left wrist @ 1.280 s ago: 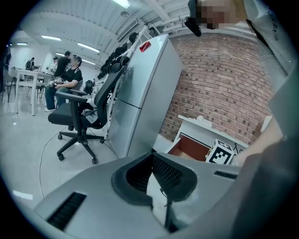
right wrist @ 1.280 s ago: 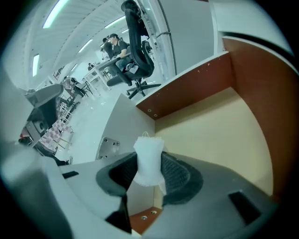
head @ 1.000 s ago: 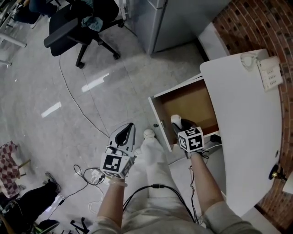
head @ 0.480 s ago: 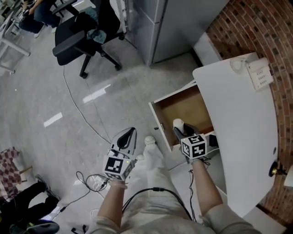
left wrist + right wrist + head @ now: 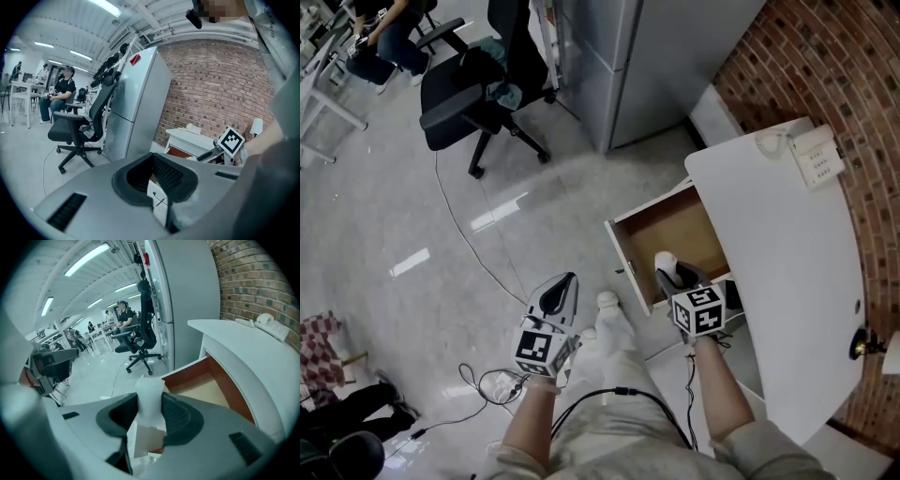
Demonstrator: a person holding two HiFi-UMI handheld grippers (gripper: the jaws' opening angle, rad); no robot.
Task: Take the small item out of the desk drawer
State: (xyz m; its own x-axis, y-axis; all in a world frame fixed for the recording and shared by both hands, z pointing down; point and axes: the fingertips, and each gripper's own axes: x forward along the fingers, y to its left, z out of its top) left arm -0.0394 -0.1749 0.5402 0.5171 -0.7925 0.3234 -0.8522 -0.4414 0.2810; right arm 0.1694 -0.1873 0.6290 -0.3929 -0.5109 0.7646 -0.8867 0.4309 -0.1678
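Note:
The desk drawer [image 5: 670,230] stands pulled out from the white desk [image 5: 787,281], showing its brown floor [image 5: 213,390]. My right gripper [image 5: 672,274] hangs over the drawer's front end, shut on a small white item [image 5: 665,262]. That item [image 5: 149,399] stands upright between the black pads in the right gripper view. My left gripper [image 5: 560,289] is off to the left of the drawer, over the floor, with its jaws together and nothing in them [image 5: 159,185].
A black office chair [image 5: 478,94] and a grey cabinet [image 5: 647,56] stand beyond the drawer. Cables [image 5: 492,380] lie on the floor at lower left. A white phone-like device [image 5: 814,155] sits on the desk by the brick wall [image 5: 825,56]. My own legs [image 5: 614,366] are below.
The head view has drifted, so the desk and chair sit a little differently in frame. Both grippers keep almost the same place by the drawer, and the white item stays gripped.

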